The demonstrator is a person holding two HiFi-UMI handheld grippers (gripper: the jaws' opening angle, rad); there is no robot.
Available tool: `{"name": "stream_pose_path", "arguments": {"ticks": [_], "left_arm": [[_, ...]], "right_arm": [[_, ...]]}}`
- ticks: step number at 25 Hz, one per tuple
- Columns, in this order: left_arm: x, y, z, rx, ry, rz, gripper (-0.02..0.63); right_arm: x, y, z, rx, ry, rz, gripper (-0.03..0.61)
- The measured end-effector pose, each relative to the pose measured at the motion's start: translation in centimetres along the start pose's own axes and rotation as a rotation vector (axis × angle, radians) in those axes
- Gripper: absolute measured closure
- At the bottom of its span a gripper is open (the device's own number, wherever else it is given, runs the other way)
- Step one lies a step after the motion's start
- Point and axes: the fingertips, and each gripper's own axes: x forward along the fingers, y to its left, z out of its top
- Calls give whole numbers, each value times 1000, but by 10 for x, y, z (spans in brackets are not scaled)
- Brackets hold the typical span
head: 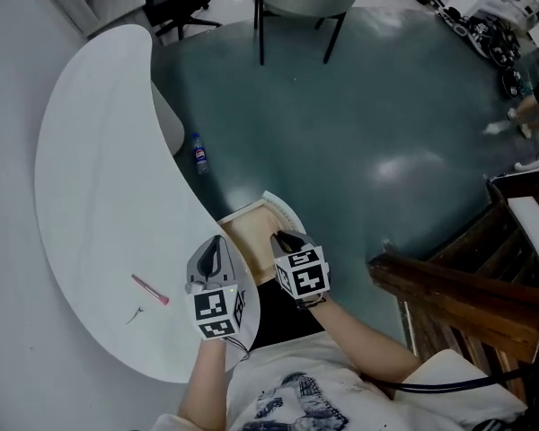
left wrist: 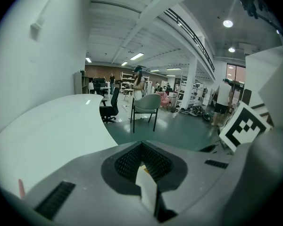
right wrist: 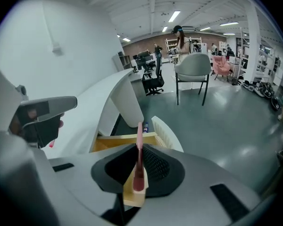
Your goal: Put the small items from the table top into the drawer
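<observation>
Curved white table [head: 90, 196] — right claw [head: 279, 237] grips pink stick [right wrist: 139, 147] over drawer [head: 245, 229]; left claw [head: 217, 241] clenched.

The head camera looks from high up, almost straight down. It sees the curved white table [head: 90, 196], the open drawer [head: 249, 239], the green floor [head: 341, 106] and, close below it, the left gripper [head: 217, 241] and the right gripper [head: 282, 235]. The camera on the left gripper sits just behind its jaws and looks almost level across the table to a gray chair [left wrist: 146, 105] far off. The camera on the right gripper sits the same way but tips lower, toward the drawer. All three views share the table, floor and chair. Each gripper camera sees part of the other gripper at its side.
</observation>
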Motion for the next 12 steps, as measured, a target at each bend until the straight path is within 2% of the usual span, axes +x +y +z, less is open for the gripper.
{"name": "stream_pose_path", "arguments": {"ticks": [12], "left_arm": [[30, 11, -23, 9, 52, -2, 589]], "right_arm": [[52, -12, -20, 72, 44, -29, 517]]}}
